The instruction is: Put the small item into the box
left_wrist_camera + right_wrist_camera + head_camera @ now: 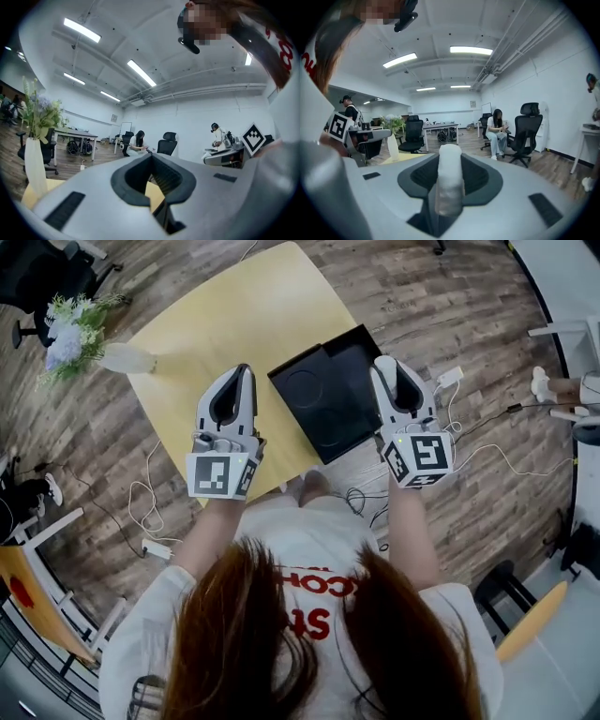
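A wood-plank floor in mixed browns runs under everything, with pale cables looping across it at the near left; at the far left a slim white vase of white and lilac flowers stands on the edge of a smooth, matte yellow table with rounded corners; the left gripper, grey moulded plastic with a marker cube at its near end, is held over the table's near part, its ribbed jaws pressed together at the tips with nothing between them; right of it a shallow black box lies open on the table's right corner, its dark liner showing round recesses; the right gripper is held at the box's right edge, and in its own view the jaws pinch the small item, a white, slightly rough cylinder with a rounded top that stands upright between the pads; beyond the jaws the room is a white-walled office with long ceiling light strips, black mesh office chairs and a seated person at the far right.
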Action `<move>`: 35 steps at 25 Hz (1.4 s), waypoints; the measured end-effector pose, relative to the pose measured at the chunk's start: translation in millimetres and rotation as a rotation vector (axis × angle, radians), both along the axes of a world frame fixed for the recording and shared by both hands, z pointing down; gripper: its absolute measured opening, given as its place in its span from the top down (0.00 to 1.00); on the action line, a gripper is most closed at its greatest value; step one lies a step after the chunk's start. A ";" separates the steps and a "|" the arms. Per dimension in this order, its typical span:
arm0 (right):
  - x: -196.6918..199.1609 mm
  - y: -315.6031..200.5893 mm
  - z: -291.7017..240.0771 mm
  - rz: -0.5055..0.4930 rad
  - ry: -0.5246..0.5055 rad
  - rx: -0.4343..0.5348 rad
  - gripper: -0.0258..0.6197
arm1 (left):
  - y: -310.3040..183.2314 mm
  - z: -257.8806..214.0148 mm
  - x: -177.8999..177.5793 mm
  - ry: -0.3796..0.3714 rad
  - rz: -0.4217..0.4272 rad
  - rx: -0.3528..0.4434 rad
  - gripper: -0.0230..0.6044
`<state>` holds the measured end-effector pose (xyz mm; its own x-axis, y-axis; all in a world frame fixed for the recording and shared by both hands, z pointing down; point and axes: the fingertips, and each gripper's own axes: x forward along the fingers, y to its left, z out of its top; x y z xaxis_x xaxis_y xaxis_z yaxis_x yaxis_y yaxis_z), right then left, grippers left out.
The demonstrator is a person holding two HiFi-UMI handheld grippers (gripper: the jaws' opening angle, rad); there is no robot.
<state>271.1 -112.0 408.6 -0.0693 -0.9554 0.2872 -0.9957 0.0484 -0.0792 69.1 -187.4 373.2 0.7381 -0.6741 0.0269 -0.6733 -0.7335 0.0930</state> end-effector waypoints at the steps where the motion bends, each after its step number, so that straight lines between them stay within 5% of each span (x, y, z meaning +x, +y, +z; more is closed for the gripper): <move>1: 3.4 0.5 13.7 0.000 -0.001 -0.028 0.74 | 0.3 7.0 2.7 -0.007 -0.001 -0.012 0.95; 10: 20.1 11.9 117.1 0.004 -0.008 -0.245 0.73 | 4.2 58.7 19.9 -0.077 0.018 -0.092 0.95; 16: 20.0 18.5 129.1 0.003 -0.037 -0.282 0.69 | 2.5 69.2 14.6 -0.097 -0.011 -0.106 0.95; 18: 20.4 20.1 125.9 0.002 -0.041 -0.273 0.70 | 3.6 69.0 16.2 -0.098 -0.018 -0.105 0.95; 24: 28.7 12.5 96.4 0.026 0.004 -0.190 0.93 | -1.7 61.0 19.7 -0.083 -0.029 -0.085 0.95; 35: 34.9 -1.9 -14.6 0.076 0.006 0.041 0.95 | -17.4 1.5 13.4 -0.024 -0.051 0.025 0.95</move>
